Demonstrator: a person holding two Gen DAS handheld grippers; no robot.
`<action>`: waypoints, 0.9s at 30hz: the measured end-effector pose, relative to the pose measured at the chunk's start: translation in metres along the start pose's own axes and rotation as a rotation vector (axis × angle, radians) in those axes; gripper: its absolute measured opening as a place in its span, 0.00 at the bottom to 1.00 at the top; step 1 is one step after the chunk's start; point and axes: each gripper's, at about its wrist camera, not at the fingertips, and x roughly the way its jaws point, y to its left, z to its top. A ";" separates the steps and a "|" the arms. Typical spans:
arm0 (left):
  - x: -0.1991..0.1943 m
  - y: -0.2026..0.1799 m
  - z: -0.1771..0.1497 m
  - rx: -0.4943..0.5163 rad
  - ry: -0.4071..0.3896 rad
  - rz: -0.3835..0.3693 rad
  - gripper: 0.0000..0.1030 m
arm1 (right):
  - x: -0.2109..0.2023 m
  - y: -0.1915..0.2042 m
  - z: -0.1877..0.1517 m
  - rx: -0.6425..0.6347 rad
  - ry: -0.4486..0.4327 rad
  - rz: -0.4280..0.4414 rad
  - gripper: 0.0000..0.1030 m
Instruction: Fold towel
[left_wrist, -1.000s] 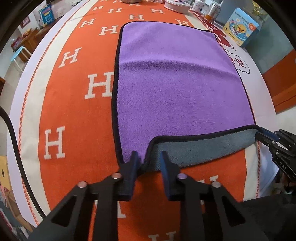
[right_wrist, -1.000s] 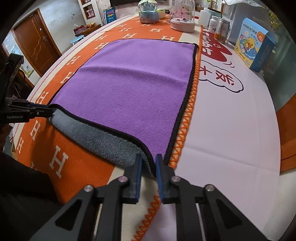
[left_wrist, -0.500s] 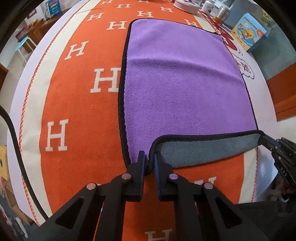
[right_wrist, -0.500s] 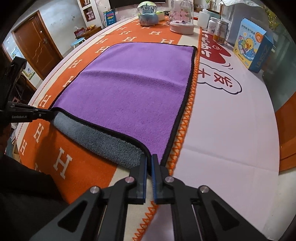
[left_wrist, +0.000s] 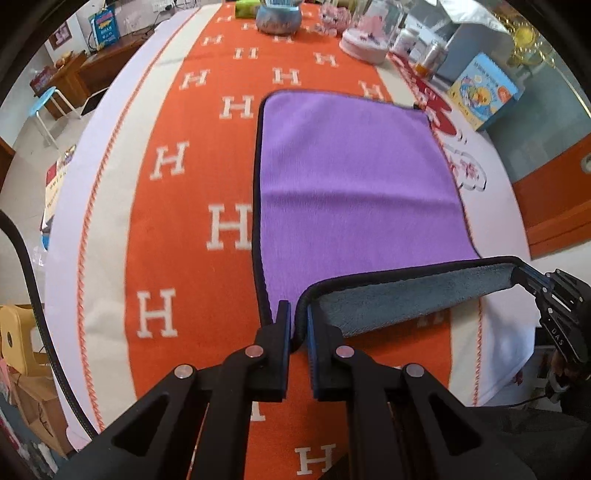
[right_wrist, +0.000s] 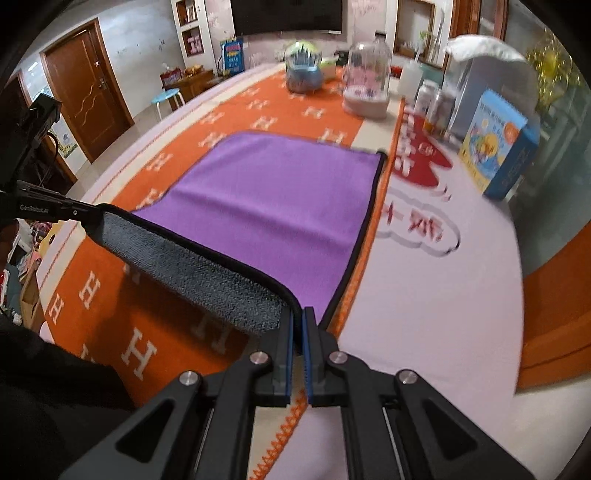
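A purple towel (left_wrist: 351, 177) with black trim and a grey underside lies on the orange blanket with white H letters; it also shows in the right wrist view (right_wrist: 273, 199). My left gripper (left_wrist: 297, 325) is shut on the towel's near left corner. My right gripper (right_wrist: 297, 325) is shut on the near right corner. Both hold the near edge lifted off the table, so the grey underside (left_wrist: 406, 295) shows between them. The right gripper appears at the right of the left wrist view (left_wrist: 532, 284), and the left gripper at the left of the right wrist view (right_wrist: 74, 212).
At the table's far end stand a snow globe (right_wrist: 304, 70), a glass dome on a pink base (right_wrist: 367, 83), jars (right_wrist: 432, 107) and a blue picture box (right_wrist: 498, 147). A white cloth with red print (right_wrist: 424, 229) covers the right side. A blue stool (right_wrist: 168, 99) stands beyond the table.
My left gripper has shut on the near left corner. Both grippers have risen and lifted the towel's near edge higher off the table, showing more of the far end.
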 end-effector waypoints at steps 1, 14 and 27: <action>-0.005 0.001 0.004 -0.002 -0.008 -0.004 0.06 | -0.004 -0.001 0.005 -0.002 -0.015 -0.006 0.04; -0.065 -0.005 0.079 0.004 -0.234 -0.005 0.06 | -0.033 -0.022 0.076 0.022 -0.216 -0.060 0.04; -0.053 -0.020 0.146 0.000 -0.487 0.057 0.05 | -0.011 -0.045 0.133 0.071 -0.426 -0.183 0.04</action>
